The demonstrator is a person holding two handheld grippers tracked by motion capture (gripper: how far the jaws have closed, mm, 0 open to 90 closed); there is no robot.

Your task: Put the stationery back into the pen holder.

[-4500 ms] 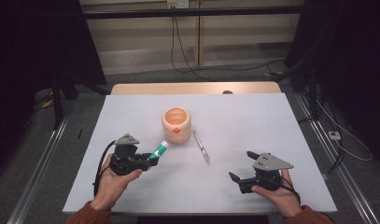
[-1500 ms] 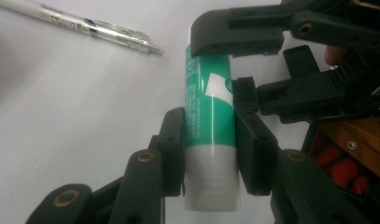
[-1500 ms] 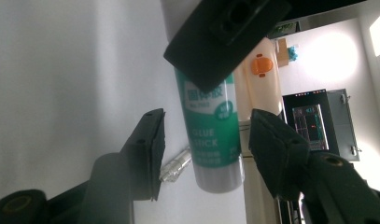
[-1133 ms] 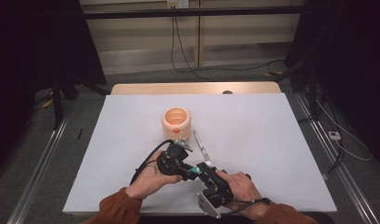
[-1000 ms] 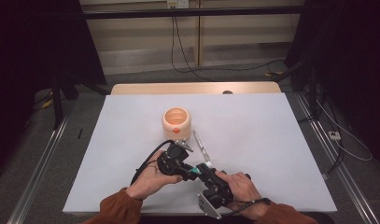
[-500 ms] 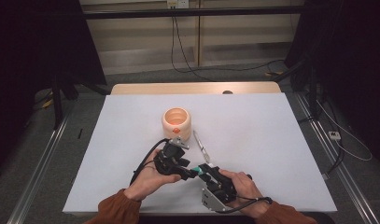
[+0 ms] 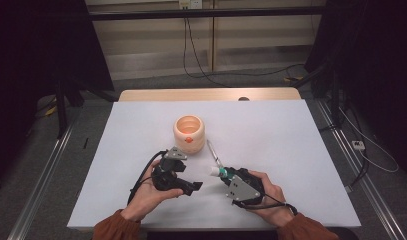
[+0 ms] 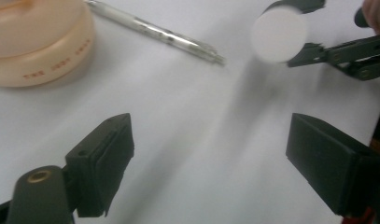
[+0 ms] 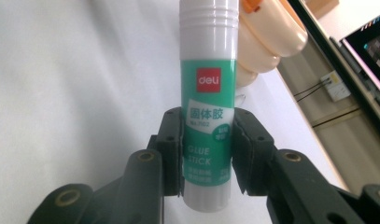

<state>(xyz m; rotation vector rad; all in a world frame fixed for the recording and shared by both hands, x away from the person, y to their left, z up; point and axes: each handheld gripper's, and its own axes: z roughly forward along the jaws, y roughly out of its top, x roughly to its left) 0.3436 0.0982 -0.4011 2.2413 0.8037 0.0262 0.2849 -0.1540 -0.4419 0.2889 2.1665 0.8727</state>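
**Glue stick handover, left gripper to right, nearing completion.**
The right gripper is clamping the Deli glue stick above the table; the left gripper, jaws just opened and empty, is facing its cap end. Next, probably carrying it to the peach cup, beside the pen. The right gripper view is showing the label.

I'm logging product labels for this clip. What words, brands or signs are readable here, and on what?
"deli": white on a red square, on the green-and-white glue stick clamped in the right gripper.
"固体胶": white panel below the red square.
"GLUE STICK": lower green band, partly behind the jaws.
Finer print on the stick: too small to read.
Red lettering on the peach ribbed plastic cup: too blurred to read.
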